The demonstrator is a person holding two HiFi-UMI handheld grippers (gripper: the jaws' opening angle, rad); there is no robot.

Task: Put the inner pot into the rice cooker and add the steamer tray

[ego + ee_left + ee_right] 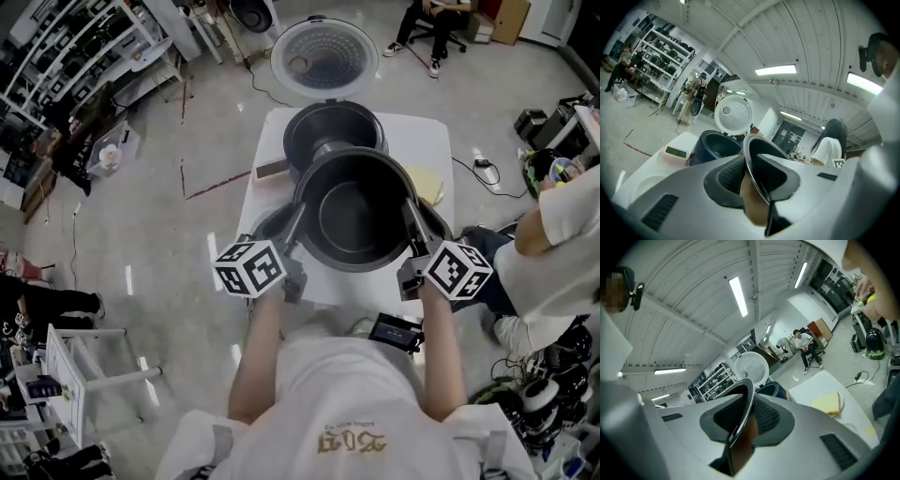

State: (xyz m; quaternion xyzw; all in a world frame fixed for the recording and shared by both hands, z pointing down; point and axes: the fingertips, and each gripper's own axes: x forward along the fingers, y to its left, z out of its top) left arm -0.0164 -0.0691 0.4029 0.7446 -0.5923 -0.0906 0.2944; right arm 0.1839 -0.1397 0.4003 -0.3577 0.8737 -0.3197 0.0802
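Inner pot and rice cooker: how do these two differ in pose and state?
The inner pot is held in the air, its rim clamped by the left gripper and the right gripper; the rice cooker stands on the table. The inner pot has no lid; the rice cooker has a round lid tilted open behind it. Both are dark, round and open upward.

A lab-like workshop: metal shelving racks [80, 42] loaded with gear, cables [466, 167] trailing over the bare floor [169, 281].
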